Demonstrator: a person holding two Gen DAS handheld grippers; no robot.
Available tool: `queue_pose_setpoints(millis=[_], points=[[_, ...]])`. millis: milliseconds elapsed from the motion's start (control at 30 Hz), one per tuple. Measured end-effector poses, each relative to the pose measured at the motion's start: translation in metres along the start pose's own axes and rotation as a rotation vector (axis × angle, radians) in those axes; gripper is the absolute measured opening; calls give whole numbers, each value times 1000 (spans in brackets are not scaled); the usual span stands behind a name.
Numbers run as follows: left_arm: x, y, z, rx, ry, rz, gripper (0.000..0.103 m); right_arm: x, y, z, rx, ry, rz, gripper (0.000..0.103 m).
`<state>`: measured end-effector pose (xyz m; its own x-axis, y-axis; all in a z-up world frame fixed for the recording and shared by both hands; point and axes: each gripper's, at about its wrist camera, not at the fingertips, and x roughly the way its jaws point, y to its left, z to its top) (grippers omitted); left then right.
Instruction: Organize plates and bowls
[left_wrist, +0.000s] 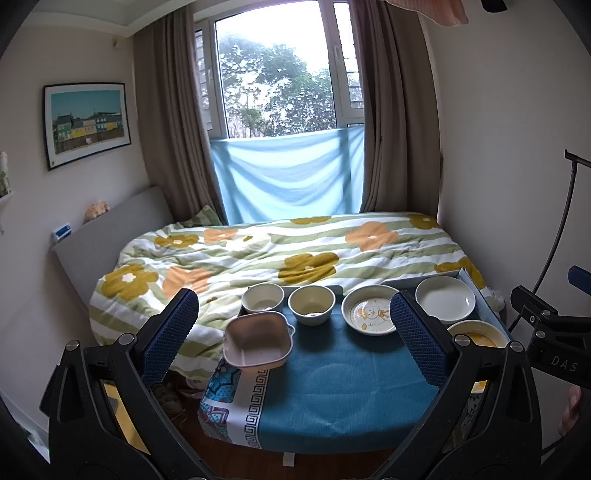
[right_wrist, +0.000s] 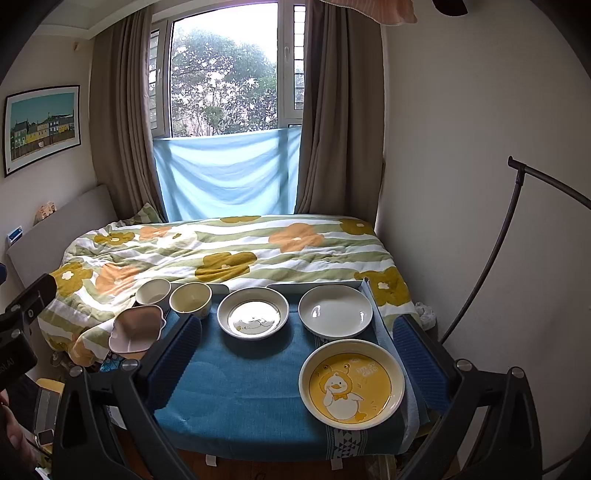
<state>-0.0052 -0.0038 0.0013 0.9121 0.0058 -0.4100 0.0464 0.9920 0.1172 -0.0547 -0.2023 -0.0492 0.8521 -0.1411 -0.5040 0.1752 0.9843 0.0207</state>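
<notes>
A small table with a blue cloth holds the dishes. Along its far edge stand a white round bowl, a cream bowl, a duck-print plate and a plain white plate. A pink square bowl sits at the left edge. A yellow duck plate lies at the near right. My left gripper hovers open above the cloth, nothing between its fingers. My right gripper is open too, its span over the yellow plate and bare cloth.
A bed with a flowered quilt lies right behind the table. A window with curtains is beyond. A black curved stand rises at the right wall. The pink bowl overhangs the table's left edge. Wooden floor shows below.
</notes>
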Motion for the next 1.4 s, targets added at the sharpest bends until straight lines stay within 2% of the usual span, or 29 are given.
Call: queue_pose_setpoints(millis=[1167, 1400], points=[[-6, 1, -1, -2, -14, -5, 103, -3, -2, 1, 1, -6, 0, 103], [9, -4, 1, 5, 35, -60, 103, -5, -6, -3, 23, 23, 30, 103]])
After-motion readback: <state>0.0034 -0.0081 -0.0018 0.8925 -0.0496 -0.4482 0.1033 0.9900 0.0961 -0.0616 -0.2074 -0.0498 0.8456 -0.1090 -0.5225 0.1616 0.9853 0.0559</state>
